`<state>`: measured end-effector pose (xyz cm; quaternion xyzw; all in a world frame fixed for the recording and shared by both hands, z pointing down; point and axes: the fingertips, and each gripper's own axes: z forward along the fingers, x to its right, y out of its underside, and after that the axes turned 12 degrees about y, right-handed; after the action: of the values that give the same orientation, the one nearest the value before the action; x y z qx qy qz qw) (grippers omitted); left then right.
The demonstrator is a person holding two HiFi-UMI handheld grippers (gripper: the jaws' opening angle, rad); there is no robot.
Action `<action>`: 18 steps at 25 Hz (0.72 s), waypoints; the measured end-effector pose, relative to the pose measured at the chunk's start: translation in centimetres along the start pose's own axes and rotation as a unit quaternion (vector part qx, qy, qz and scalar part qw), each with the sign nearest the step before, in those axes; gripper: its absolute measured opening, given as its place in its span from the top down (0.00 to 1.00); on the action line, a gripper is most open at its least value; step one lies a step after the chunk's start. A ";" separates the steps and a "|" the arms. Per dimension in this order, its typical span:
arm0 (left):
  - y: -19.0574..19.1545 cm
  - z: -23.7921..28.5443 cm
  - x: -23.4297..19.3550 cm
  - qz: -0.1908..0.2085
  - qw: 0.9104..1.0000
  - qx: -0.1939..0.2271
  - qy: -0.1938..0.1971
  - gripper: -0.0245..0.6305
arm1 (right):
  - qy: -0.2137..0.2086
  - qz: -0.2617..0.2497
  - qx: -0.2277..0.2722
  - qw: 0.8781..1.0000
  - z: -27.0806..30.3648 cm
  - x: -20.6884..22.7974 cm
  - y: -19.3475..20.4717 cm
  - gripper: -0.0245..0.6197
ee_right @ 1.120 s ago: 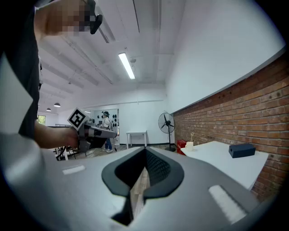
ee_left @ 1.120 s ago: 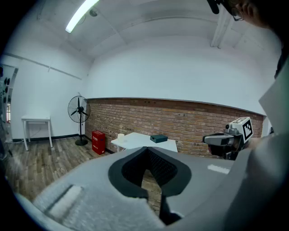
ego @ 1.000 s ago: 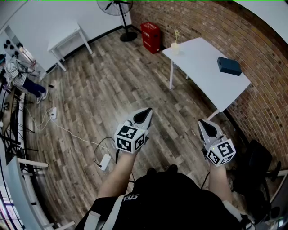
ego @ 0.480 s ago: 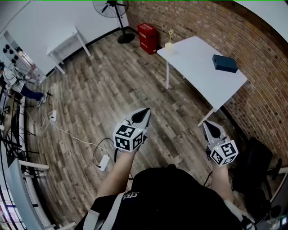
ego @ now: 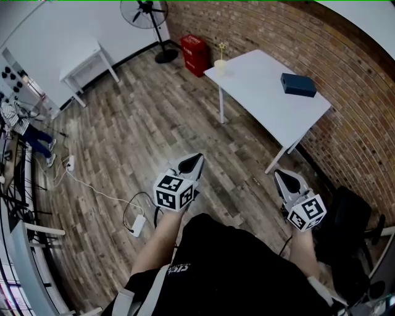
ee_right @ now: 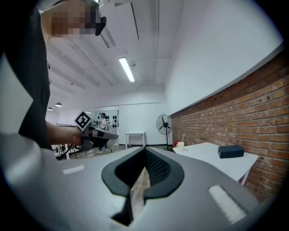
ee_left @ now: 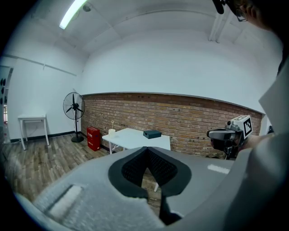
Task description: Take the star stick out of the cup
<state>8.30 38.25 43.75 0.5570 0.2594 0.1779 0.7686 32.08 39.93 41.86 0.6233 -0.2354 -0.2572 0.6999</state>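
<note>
We stand on the plank floor with a gripper in each hand. Both are held out low in front of us, well apart from the white table.

Left gripper: fingers pressed together, nothing between them. Right gripper: fingers likewise pressed together, nothing pinched. The 2 grippers sit side by side with open floor between them, tips aimed toward 12 to 1 o'clock.

Star stick: upright in the cup, star well above the rim. In the head view the cup stands at 12 o'clock, on the table's far corner near the edge. Both grippers are well apart from it.

Dark blue box: flat on the same table at 1 o'clock, well apart from the cup, on the side nearer the brick wall.

Red crate: on the floor just beyond the cup's corner, against the brick wall. Pedestal fan: at 11 o'clock, near the crate. 1 smaller white table: at 10 o'clock, along the pale wall. White power adapter: on the floor with its cable, at 8 o'clock from the left gripper.
</note>
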 end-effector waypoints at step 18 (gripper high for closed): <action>-2.6 10.7 -10.6 -0.014 0.999 -0.006 0.043 0.96 | 0.048 0.068 -0.064 0.994 10.5 6.4 3.6 0.96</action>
<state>6.16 23.35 46.04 0.5403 0.2987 0.1929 0.7626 30.40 28.19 46.67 0.5714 -0.2261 -0.1936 0.7648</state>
